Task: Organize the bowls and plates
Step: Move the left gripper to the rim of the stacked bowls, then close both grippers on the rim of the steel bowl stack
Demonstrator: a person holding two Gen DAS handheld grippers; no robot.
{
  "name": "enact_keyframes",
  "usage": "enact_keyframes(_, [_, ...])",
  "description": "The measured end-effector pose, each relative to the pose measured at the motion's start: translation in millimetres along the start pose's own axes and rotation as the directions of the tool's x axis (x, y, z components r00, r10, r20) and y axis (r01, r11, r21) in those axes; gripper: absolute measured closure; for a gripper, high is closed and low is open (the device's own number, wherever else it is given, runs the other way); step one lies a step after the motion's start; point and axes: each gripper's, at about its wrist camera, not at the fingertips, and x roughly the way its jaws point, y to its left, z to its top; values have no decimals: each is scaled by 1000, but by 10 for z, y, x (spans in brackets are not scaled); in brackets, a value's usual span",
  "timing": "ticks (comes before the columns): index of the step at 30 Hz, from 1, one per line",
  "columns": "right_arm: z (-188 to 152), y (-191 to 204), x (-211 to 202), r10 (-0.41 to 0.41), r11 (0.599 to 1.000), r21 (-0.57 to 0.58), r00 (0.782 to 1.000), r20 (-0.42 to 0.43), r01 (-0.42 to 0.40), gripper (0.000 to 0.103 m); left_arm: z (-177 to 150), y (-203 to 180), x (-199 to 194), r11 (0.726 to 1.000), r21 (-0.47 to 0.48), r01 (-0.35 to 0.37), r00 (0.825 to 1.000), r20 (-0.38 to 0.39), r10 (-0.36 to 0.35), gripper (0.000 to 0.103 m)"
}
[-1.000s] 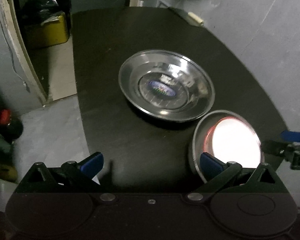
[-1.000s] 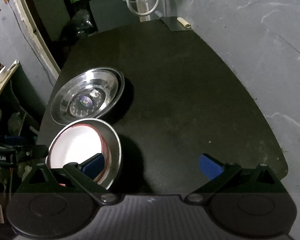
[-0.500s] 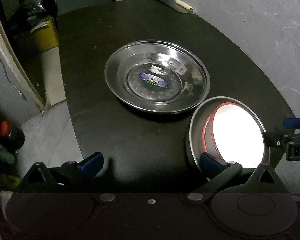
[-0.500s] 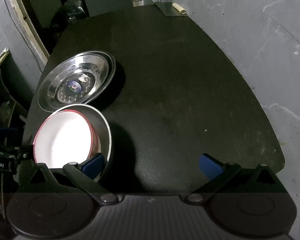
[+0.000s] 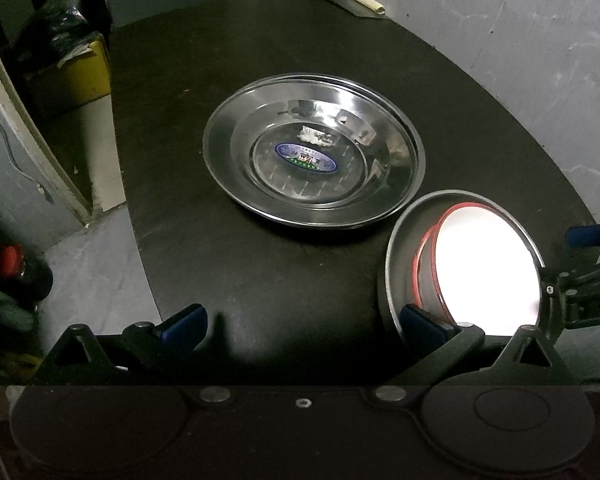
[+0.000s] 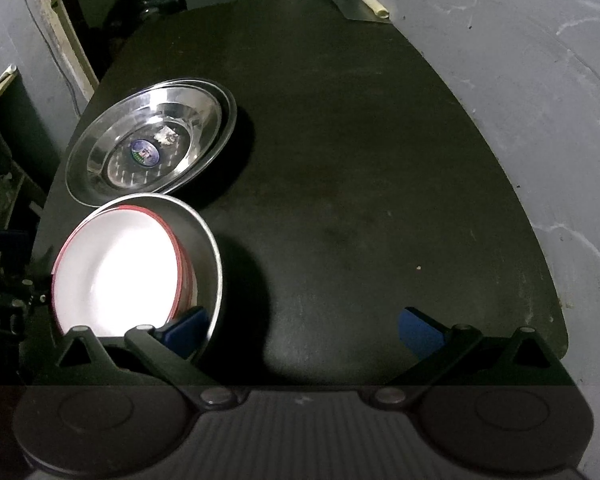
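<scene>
On the black table (image 5: 236, 264) lie stacked steel plates (image 5: 312, 160) with a blue sticker in the middle, also seen left of centre in the right wrist view (image 6: 148, 140). Just in front of them stands a steel bowl (image 5: 396, 248) holding red-rimmed white dishes (image 5: 488, 268). My left gripper (image 5: 304, 324) is open, and its right finger overlaps the bowl's near rim. My right gripper (image 6: 304, 330) is open too, with its left finger at the steel bowl (image 6: 206, 256) beside the white dishes (image 6: 116, 276). I cannot tell whether either finger touches the bowl.
A flat metal tool with a pale handle (image 6: 356, 6) lies at the table's far edge. A grey wall runs along the right side. Left of the table are a yellow box (image 5: 76, 76) and a red-capped bottle (image 5: 12, 260) on the floor.
Both grippers have shifted a little, so more of the far table shows. The plates and the bowl have stayed in place. Both grippers remain open.
</scene>
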Motion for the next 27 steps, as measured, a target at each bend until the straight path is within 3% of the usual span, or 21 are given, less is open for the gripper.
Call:
enact_keyframes(6, [8,-2,-6,12,1000,-19,1000,6,-12,1,4,-32,-7,1000,15,10,1000,-2,-10,9])
enact_keyframes(9, [6,4,-26,31,999,-30,999,14,-30,7,7,-17,-14,999,6,42,999,-5,-42,17])
enact_keyframes(15, [10,-12,-60,80,996,-30,997,17,-79,19,13,-15,-23,994,-7,108,994,-1,-108,38])
enact_keyframes(18, [13,1,-78,94,995,-40,995,19,-94,24,11,-19,-39,987,-11,157,988,5,-157,55])
enact_keyframes(20, [19,23,-88,111,993,-50,994,19,-110,34,7,-39,-49,983,-3,185,983,9,-185,65])
enact_keyframes(27, [37,80,-108,161,985,-68,987,13,-160,56,8,-44,-50,976,0,218,976,12,-218,74])
